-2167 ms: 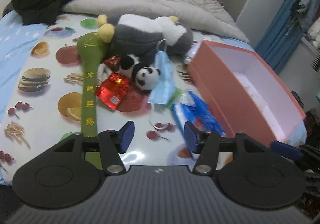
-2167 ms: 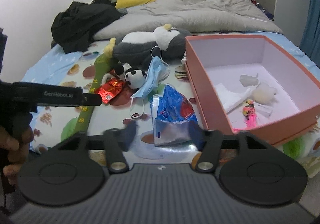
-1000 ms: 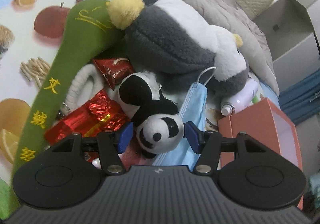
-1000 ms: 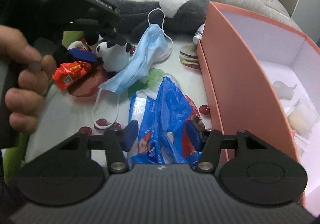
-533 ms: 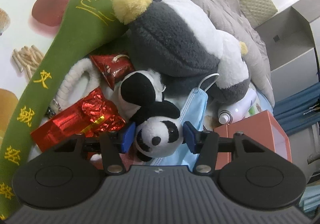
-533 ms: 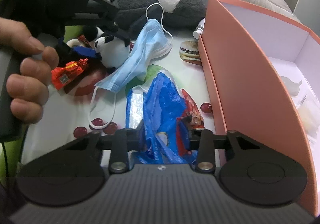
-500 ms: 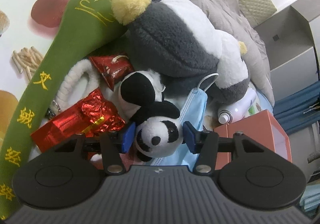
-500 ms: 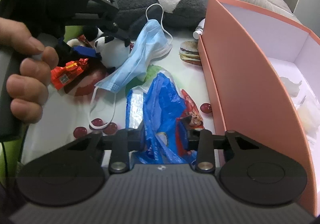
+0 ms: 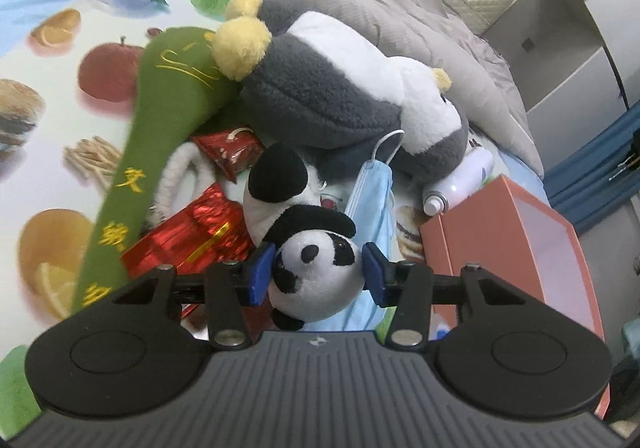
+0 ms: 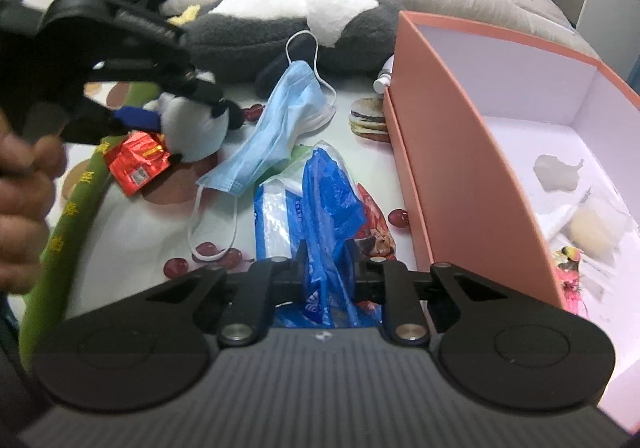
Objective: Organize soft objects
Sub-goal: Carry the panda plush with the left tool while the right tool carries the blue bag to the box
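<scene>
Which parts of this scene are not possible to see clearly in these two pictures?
- Right wrist view: the right gripper is closing on the blue plastic bag; its pads are buried in the folds.
- Left wrist view: the panda plush sits between the closing left gripper pads; its lower part is hidden behind the gripper body.
- Right wrist view: the hand is blurred and cut by the edge.
- Pink box: its small contents are too blurred to name.

Between the jaws of the left gripper sits a fuzzy plush panda; left of them lies crinkled, glossy red foil. Between the jaws of the right gripper is a shiny, wrinkled blue plastic bag, with a matt pink cardboard box to their right.
</scene>
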`<state>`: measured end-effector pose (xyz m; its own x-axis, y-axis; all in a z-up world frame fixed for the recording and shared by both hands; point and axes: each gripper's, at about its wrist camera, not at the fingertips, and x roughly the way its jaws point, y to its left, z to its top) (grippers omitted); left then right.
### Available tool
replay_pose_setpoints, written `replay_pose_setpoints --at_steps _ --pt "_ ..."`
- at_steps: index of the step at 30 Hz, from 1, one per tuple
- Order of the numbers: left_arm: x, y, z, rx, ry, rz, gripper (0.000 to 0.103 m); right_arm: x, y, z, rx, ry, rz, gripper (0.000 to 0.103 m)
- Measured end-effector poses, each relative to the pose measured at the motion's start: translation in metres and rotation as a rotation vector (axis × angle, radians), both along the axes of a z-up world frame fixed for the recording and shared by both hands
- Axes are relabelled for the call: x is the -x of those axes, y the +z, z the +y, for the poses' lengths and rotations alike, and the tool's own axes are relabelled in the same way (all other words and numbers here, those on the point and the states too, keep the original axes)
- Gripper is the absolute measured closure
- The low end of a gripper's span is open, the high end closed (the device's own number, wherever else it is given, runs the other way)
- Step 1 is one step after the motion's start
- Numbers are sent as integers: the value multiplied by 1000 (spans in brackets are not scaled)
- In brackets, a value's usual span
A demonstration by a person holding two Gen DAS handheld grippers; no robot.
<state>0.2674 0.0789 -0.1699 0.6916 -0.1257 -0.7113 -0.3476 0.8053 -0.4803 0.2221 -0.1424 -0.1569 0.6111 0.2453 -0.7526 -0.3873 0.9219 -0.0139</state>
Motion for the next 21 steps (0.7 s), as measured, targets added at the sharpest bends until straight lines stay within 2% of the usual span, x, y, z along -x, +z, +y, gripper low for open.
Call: replay_pose_setpoints --at_steps 7,13,21 --pt "40 19 -8 -32 -39 -3 50 16 17 -7 -47 -18 5 83" --pt "70 40 -22 -103 -109 -26 50 34 35 -13 -95 -41 -8 83" --pt "101 67 -36 -160 -179 -55 50 57 56 -21 -153 -73 -23 83"
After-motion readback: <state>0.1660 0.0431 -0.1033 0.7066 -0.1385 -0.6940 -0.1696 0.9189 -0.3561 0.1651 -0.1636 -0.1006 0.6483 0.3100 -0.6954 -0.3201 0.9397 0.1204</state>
